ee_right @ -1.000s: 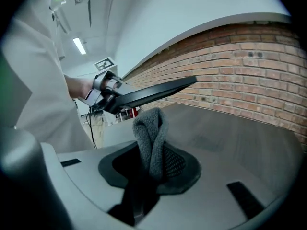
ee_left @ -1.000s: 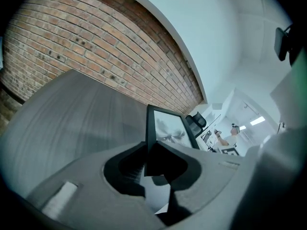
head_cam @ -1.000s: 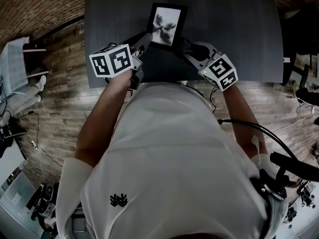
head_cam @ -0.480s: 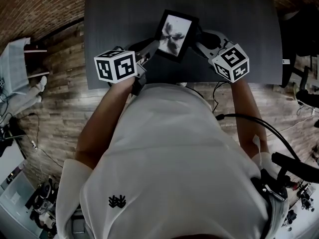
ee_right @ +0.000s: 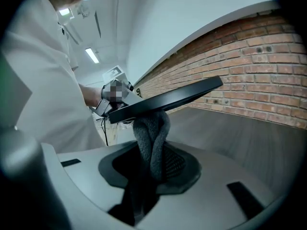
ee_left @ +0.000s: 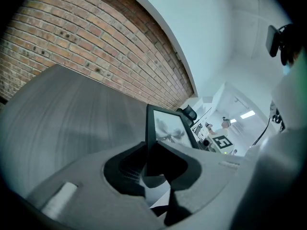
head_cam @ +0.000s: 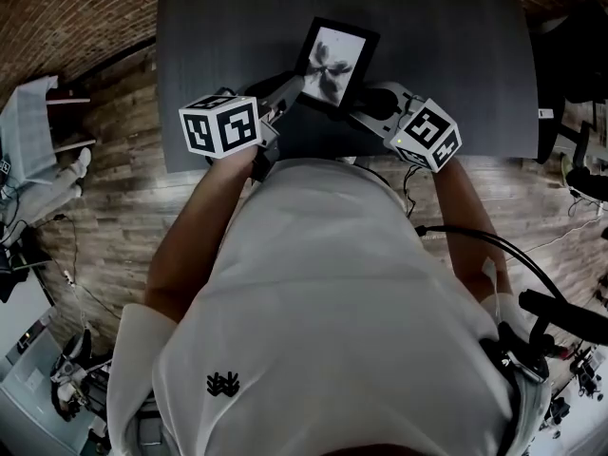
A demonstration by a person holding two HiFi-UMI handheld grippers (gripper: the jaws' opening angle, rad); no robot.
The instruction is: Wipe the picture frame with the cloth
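Note:
A black picture frame (head_cam: 334, 63) with a pale flower print is held tilted over the dark grey table (head_cam: 228, 27). My left gripper (head_cam: 288, 90) is shut on its lower left edge. In the left gripper view the frame (ee_left: 165, 126) stands upright between the jaws of that gripper (ee_left: 152, 163). My right gripper (head_cam: 369, 105) is at the frame's lower right corner, shut on a grey cloth (ee_right: 151, 139). The cloth's top presses against the dark underside of the frame (ee_right: 165, 99). In the head view the cloth is hidden by the gripper.
The table's near edge (head_cam: 494, 152) runs just behind both marker cubes. Wood floor (head_cam: 114, 207) lies beneath, with a chair and clothing (head_cam: 38, 131) at far left and cables and gear (head_cam: 570, 331) at right. A brick wall (ee_left: 72, 37) stands behind the table.
The frame shifted right and tilted with the left gripper. The right gripper rose along the frame's right side, then came back down to its lower right corner.

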